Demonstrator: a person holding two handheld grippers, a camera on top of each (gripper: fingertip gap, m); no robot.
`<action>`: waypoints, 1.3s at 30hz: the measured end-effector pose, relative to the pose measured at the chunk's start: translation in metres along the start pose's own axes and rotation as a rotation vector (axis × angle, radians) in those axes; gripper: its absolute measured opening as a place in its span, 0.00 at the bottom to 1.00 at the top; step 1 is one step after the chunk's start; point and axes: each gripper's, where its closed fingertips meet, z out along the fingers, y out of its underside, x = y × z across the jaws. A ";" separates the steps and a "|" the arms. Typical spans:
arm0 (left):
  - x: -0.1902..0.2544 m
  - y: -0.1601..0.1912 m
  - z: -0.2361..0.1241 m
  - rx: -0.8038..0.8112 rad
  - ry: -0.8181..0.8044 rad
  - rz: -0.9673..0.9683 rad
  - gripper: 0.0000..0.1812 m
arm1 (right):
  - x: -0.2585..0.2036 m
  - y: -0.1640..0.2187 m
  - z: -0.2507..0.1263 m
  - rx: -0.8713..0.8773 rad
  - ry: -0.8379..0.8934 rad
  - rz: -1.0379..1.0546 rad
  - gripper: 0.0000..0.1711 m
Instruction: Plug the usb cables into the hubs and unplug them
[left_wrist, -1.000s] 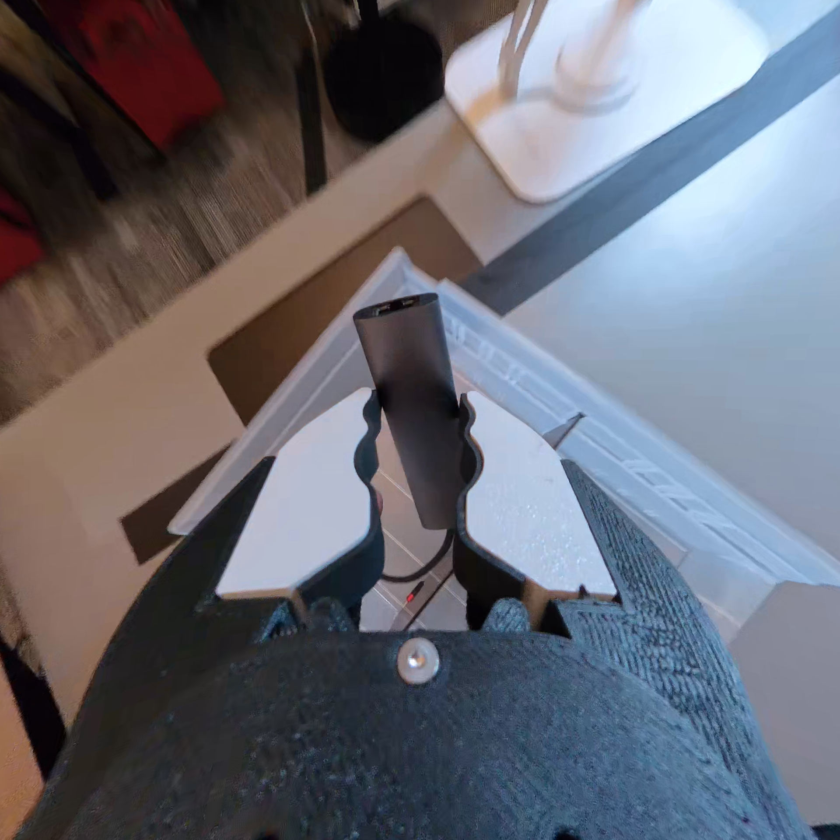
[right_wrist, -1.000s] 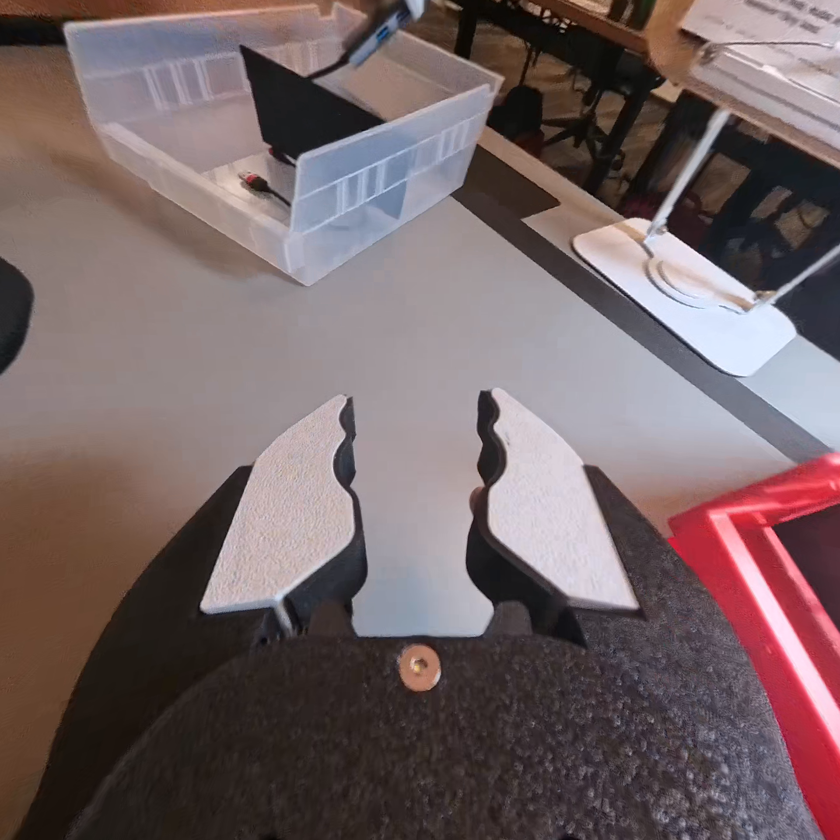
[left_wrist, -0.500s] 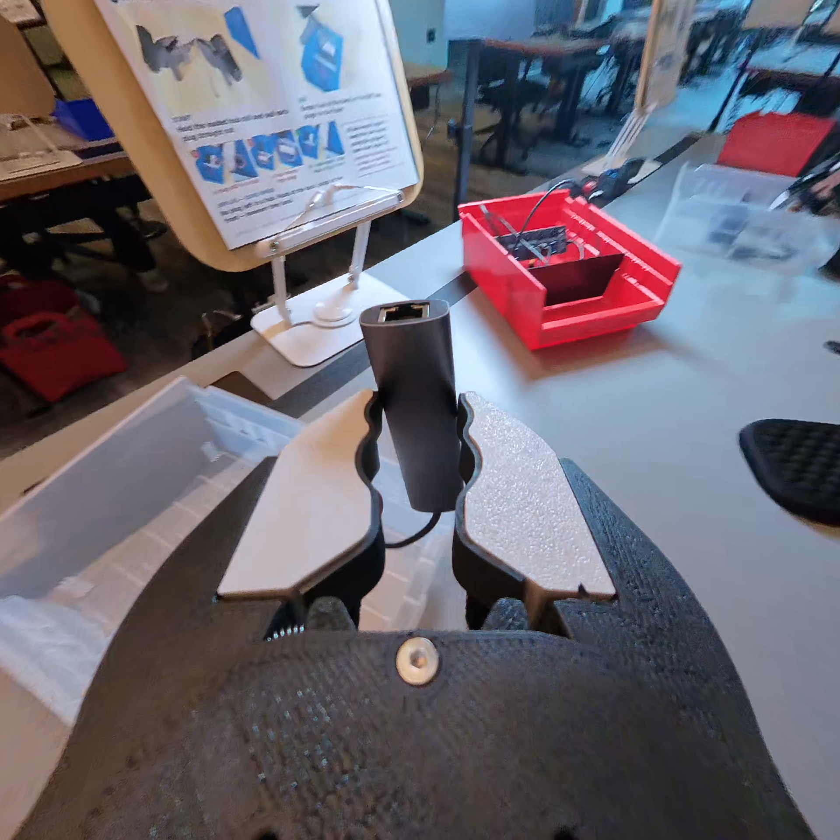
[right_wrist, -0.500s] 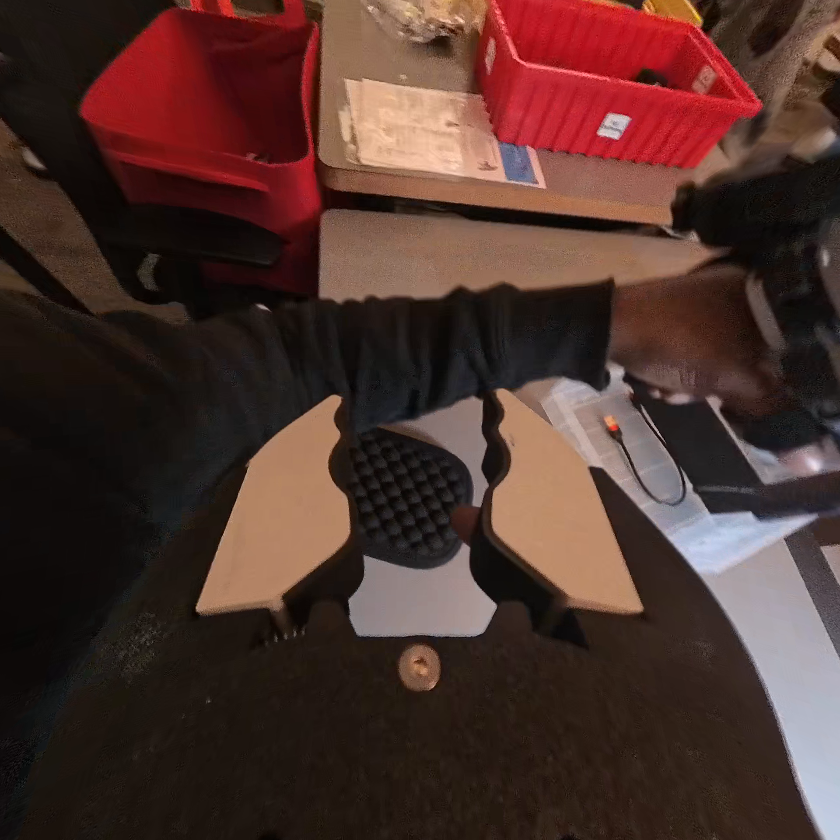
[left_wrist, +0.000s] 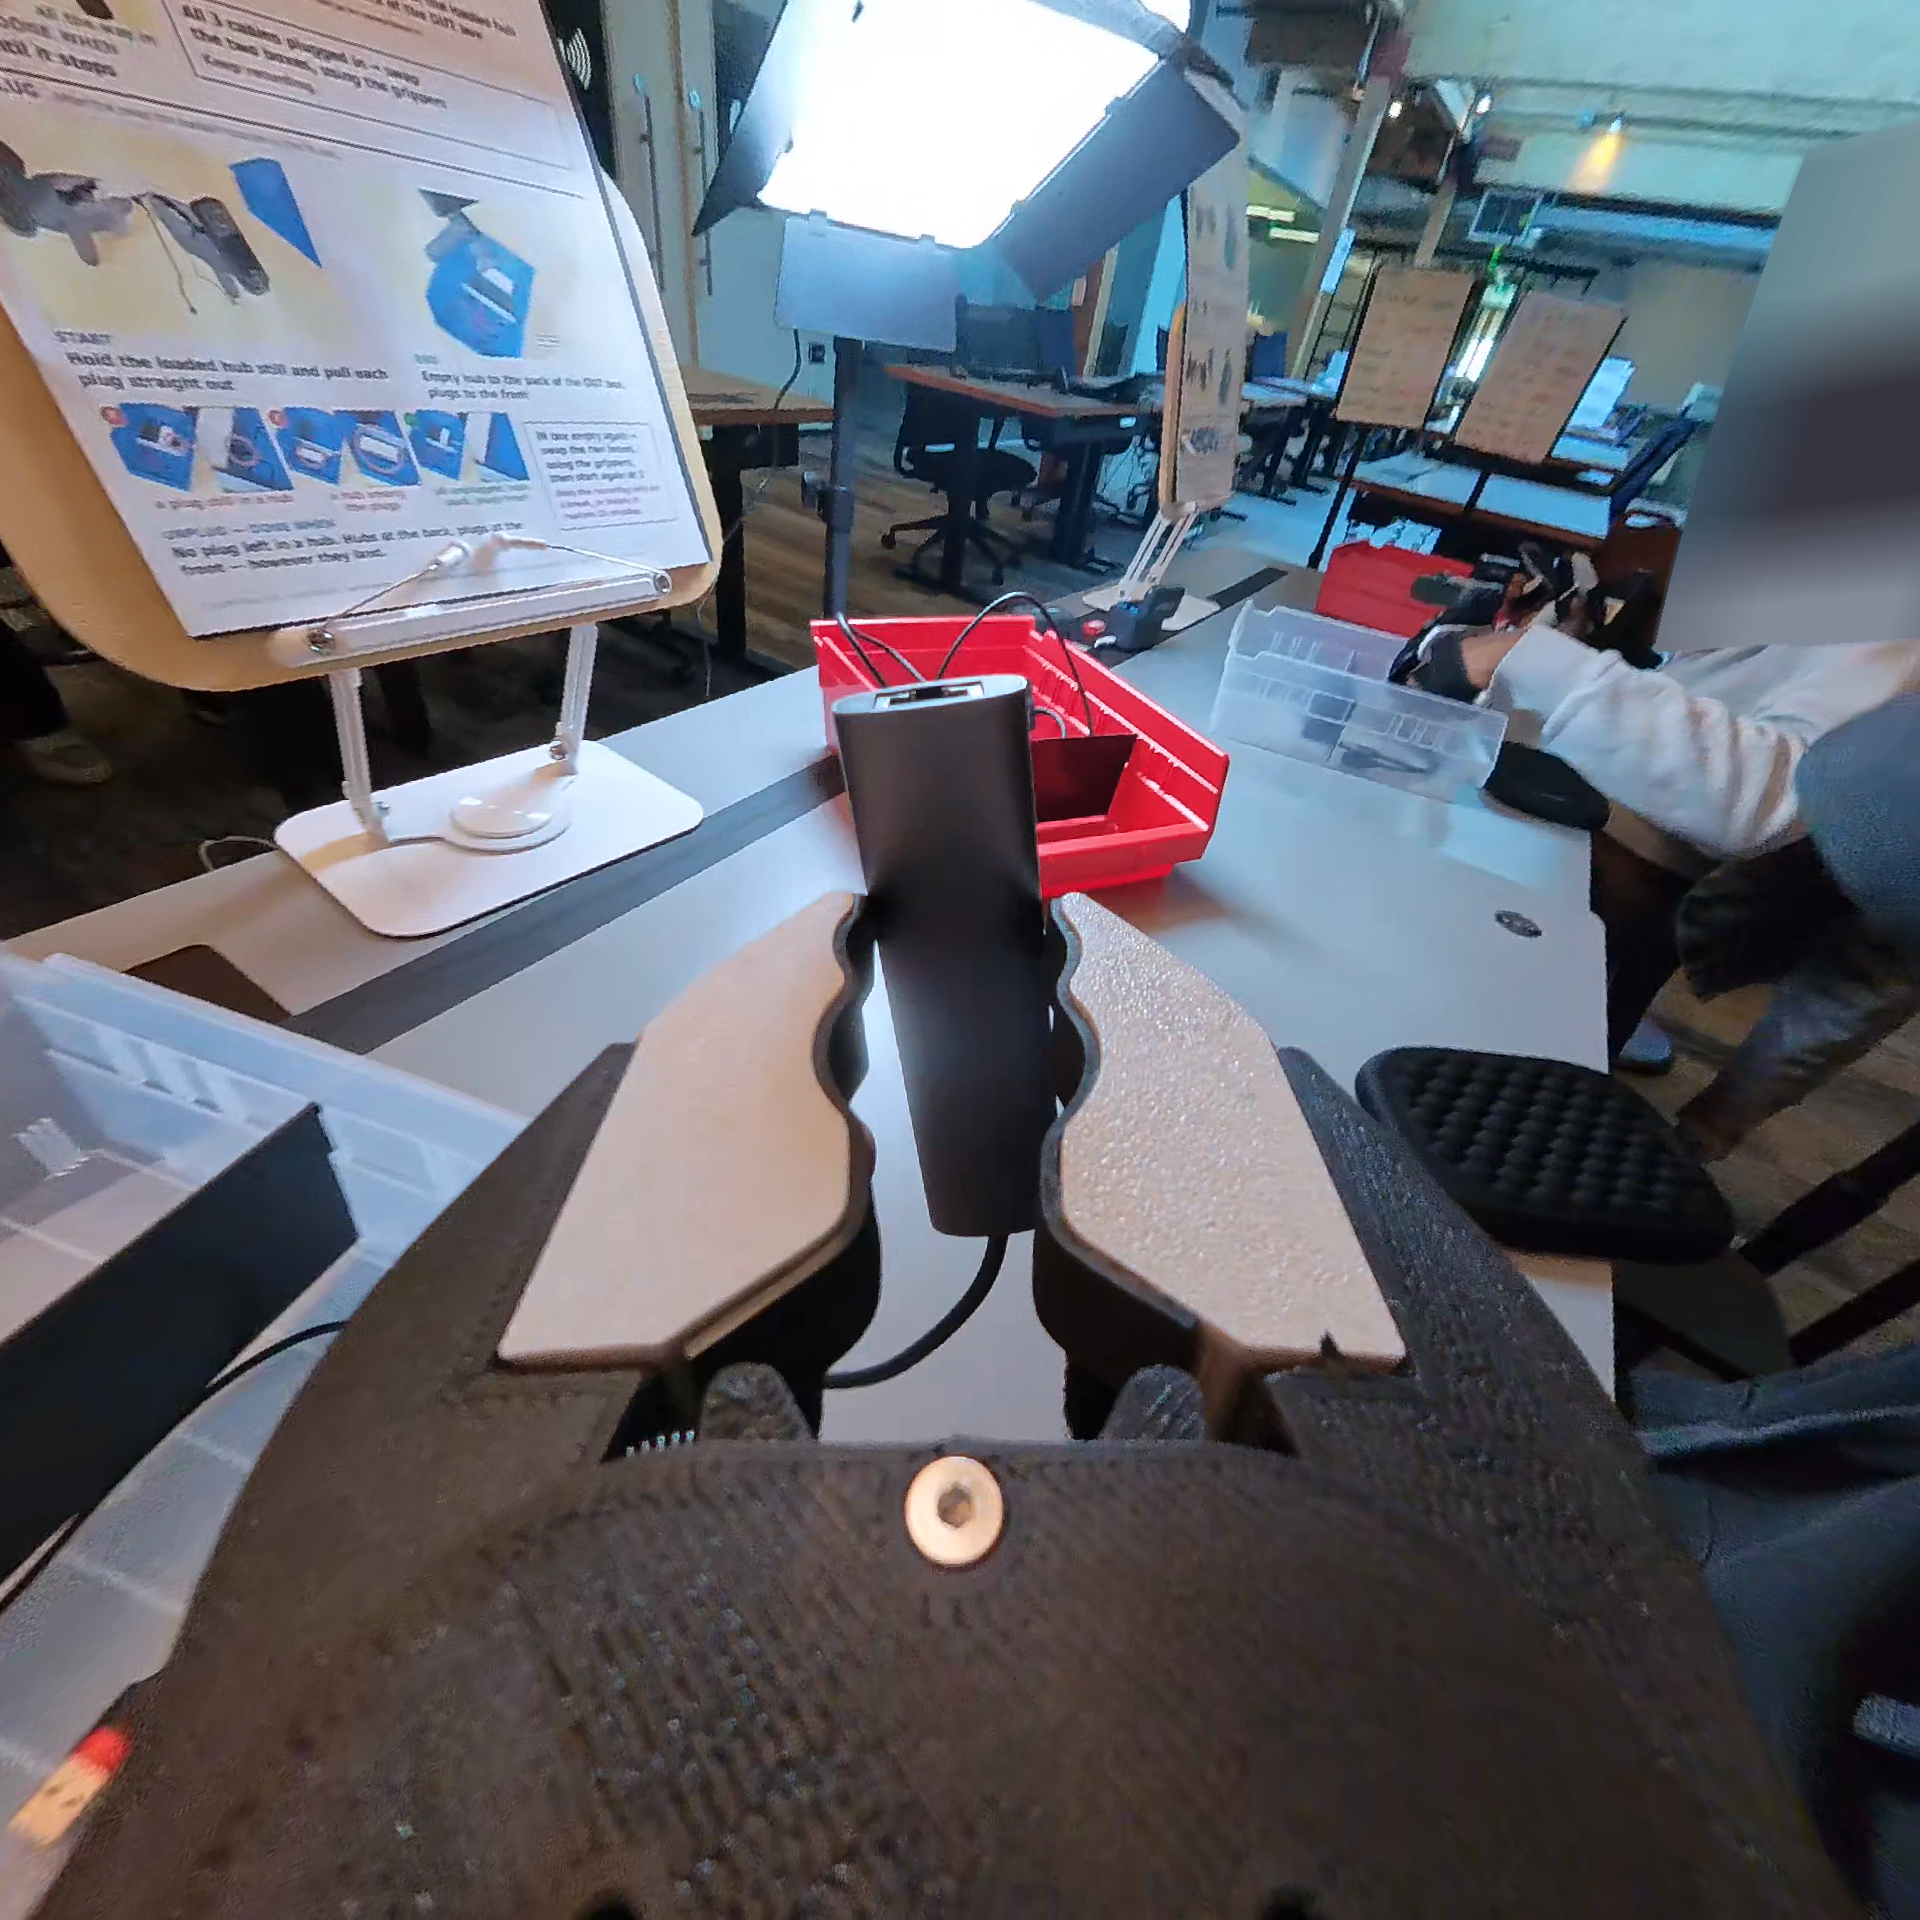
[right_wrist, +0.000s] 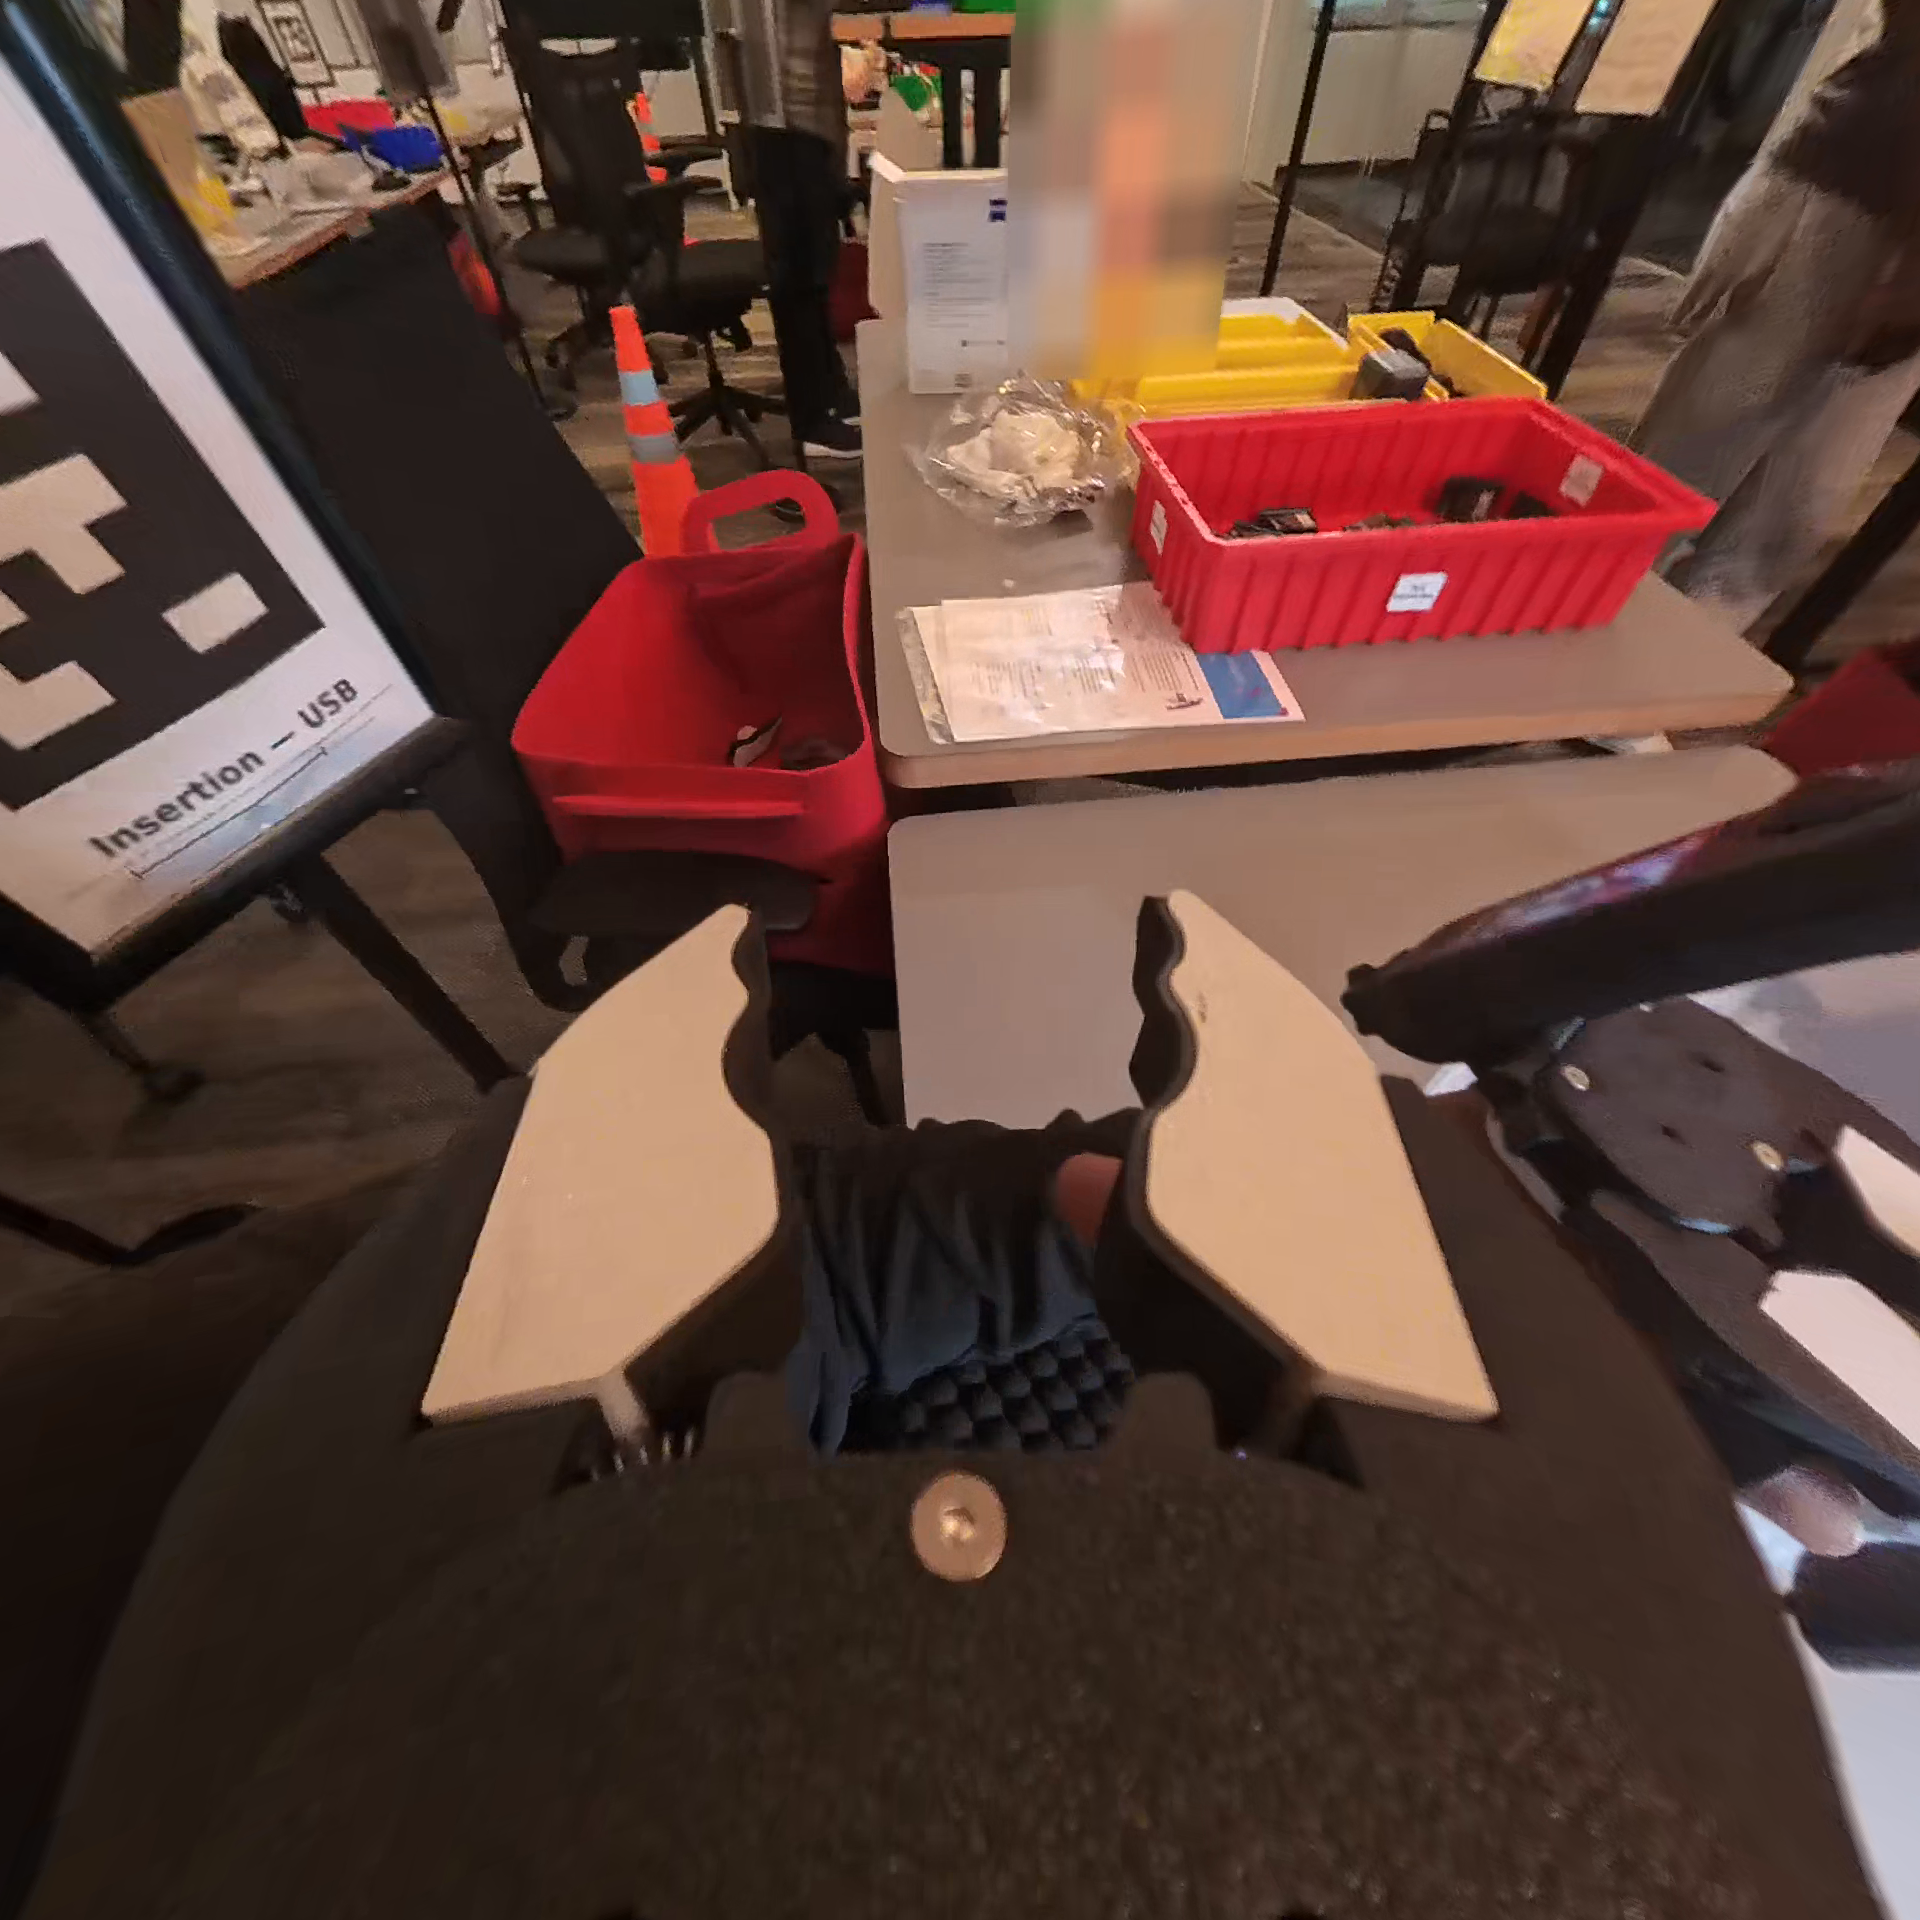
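Note:
My left gripper (left_wrist: 951, 925) is shut on a dark grey USB hub (left_wrist: 951, 894). It holds the hub upright above the grey table (left_wrist: 1351, 914), port end up, with the hub's thin black cable (left_wrist: 935, 1320) hanging down between the fingers. My right gripper (right_wrist: 951, 914) is open and empty. It points away from the work table toward the floor and a second table (right_wrist: 1143, 914). The left gripper's dark body (right_wrist: 1662, 935) shows at the right edge of the right wrist view. A clear bin (left_wrist: 125, 1091) with a black divider sits at the left in the left wrist view.
A red bin (left_wrist: 1132, 769) with cables stands behind the hub. A white instruction stand (left_wrist: 488, 821) is at the back left. Another person's sleeve (left_wrist: 1662, 717) reaches over a clear bin (left_wrist: 1351, 707) at the right. A black armrest (left_wrist: 1538, 1153) lies near right. A sign stand (right_wrist: 156, 623) and red tubs (right_wrist: 696, 707) surround the right gripper. Some 25 centimeters of space lies between my two pairs of fingers.
My left gripper has tilted up and swung right from over the clear bin, the hub still in its grasp. My right gripper swung away from the table and its jaws opened wider.

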 end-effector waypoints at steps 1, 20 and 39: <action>0.002 0.001 0.004 0.018 0.002 -0.011 0.17 | 0.006 0.009 -0.004 0.014 -0.003 0.020 0.40; 0.019 0.046 0.056 0.206 0.202 -0.229 0.17 | 0.241 0.228 -0.080 0.074 0.451 0.022 0.28; 0.017 0.094 0.067 -0.074 0.144 0.213 0.31 | 0.249 0.242 -0.157 -0.172 0.274 -0.423 0.10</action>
